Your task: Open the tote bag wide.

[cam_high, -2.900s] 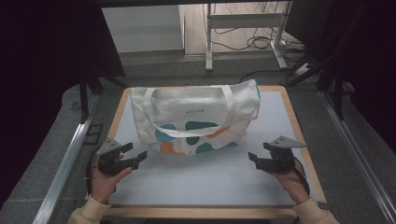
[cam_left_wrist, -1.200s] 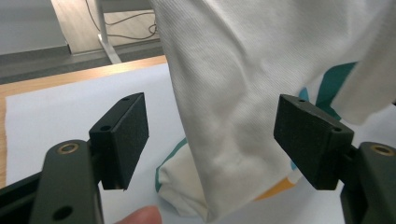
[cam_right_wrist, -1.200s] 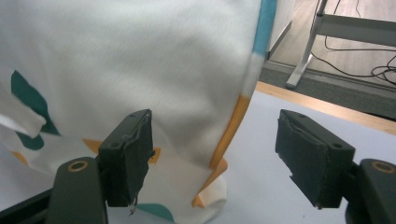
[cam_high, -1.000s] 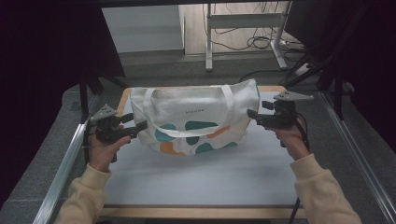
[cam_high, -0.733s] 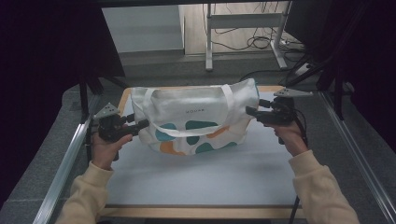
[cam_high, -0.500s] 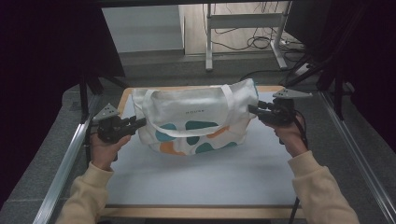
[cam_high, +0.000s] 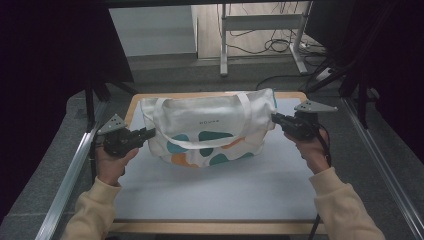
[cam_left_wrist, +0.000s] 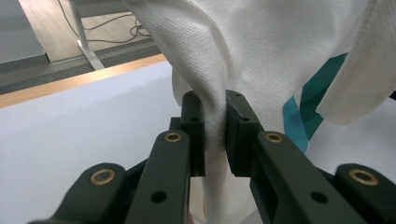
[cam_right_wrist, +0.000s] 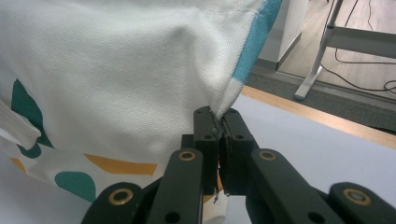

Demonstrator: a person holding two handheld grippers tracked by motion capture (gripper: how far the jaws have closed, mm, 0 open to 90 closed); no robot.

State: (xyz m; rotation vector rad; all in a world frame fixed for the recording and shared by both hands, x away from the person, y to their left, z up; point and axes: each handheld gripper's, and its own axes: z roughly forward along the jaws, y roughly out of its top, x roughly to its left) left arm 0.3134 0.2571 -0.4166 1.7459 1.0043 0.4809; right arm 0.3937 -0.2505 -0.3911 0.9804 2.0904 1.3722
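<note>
Now, in the high view, the left gripper [cam_high: 145, 133] and the right gripper [cam_high: 276, 119] sit at opposite ends of the tote bag [cam_high: 207, 127], which lies across the far half of the pale surface [cam_high: 215, 185]. Three seconds ago both grippers rested near the front corners, well clear of the bag; since then they have moved up and in, and each now touches a side edge. The bag's long strap hangs down over its printed face.

From the left gripper view, the fingers [cam_left_wrist: 194, 126] are closed on a bunched fold of the bag's [cam_left_wrist: 261, 51] white cloth, with the fabric squeezed between them and a narrow gap kept by its thickness.

From the right gripper view, the fingers [cam_right_wrist: 233, 140] are pressed almost fully together on a thin corner of the bag [cam_right_wrist: 116, 79], just below its teal trim.

With both ends pinched, the grasp looks finished, so the bag seems ready to be lifted, spread or shifted; the thin right hold may slip first.
</note>
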